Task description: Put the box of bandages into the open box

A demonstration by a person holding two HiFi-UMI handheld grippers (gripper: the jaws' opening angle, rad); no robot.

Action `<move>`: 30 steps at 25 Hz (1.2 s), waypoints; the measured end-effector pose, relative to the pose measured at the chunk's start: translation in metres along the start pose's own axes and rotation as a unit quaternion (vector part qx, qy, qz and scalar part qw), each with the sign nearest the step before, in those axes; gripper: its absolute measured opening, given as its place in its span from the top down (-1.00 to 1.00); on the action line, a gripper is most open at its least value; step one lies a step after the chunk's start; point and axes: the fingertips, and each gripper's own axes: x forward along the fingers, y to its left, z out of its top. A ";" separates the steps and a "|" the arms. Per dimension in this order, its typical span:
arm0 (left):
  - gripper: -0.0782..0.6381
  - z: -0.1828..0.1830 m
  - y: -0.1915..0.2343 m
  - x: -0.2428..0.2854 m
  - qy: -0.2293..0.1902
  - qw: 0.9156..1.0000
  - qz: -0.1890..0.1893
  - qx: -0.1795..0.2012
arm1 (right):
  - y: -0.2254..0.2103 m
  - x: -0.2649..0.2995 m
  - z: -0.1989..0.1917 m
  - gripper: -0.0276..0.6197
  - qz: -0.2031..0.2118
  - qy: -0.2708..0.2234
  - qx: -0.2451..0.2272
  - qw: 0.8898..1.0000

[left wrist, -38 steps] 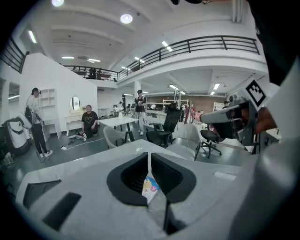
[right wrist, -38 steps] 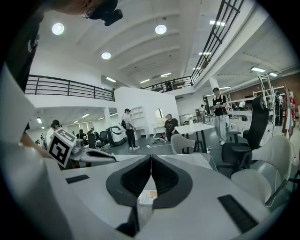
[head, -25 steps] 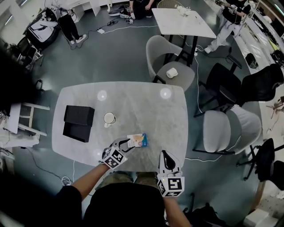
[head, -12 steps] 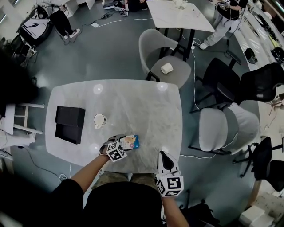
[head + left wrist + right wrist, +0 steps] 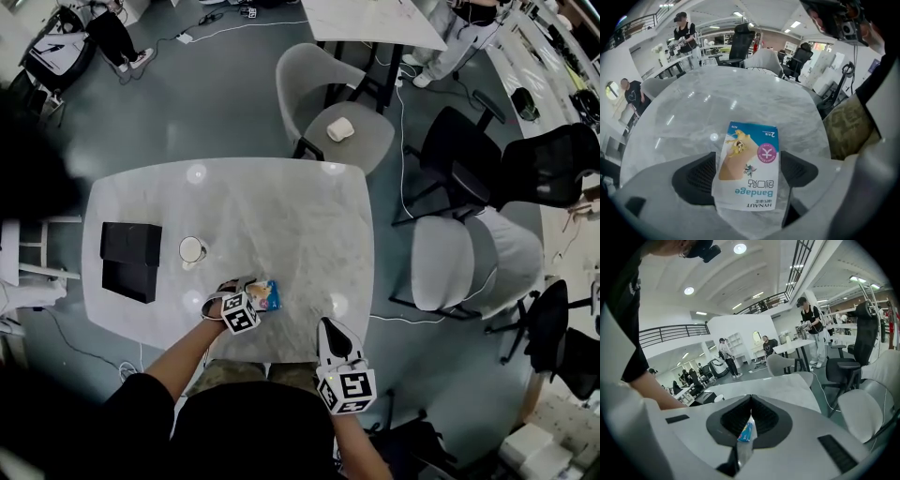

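Observation:
The bandage box [image 5: 265, 294], white and blue with cartoon print, lies flat on the marble table [image 5: 281, 216] near its front edge. My left gripper [image 5: 251, 292] is around it and its jaws are opening. In the left gripper view the bandage box [image 5: 749, 159] lies between the two black pads [image 5: 696, 177] of the left gripper [image 5: 747, 174], and neither pad visibly presses on it. The open black box [image 5: 129, 278] sits at the table's left end, its lid [image 5: 131, 242] beside it. My right gripper [image 5: 329, 328] hovers at the front edge, shut and empty [image 5: 750, 401].
A white cup [image 5: 192, 250] stands between the black box and the bandage box. A grey chair [image 5: 366, 141] with a white object [image 5: 339, 128] on its seat stands behind the table, another grey chair [image 5: 469, 267] to the right. People stand further off.
My left gripper has moved forward over the bandage box and spread its jaws, so the box now lies between them. The right gripper has stayed where it was.

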 end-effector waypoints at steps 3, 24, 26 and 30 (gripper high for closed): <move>-0.42 -0.001 -0.001 0.007 0.015 1.000 0.001 0.007 | -0.002 0.001 0.000 0.88 0.002 0.002 0.002 1.000; -0.43 -0.033 0.003 -0.028 0.014 0.998 0.025 -0.060 | -0.013 0.018 0.004 0.88 -0.019 -0.008 -0.046 0.999; -0.43 -0.043 0.004 -0.040 0.007 0.997 0.031 -0.069 | 0.000 0.024 0.006 0.88 -0.008 -0.010 -0.052 0.999; -0.43 -0.064 0.003 -0.065 -0.006 0.997 0.043 -0.060 | 0.042 0.045 0.005 0.88 0.031 -0.002 -0.078 0.996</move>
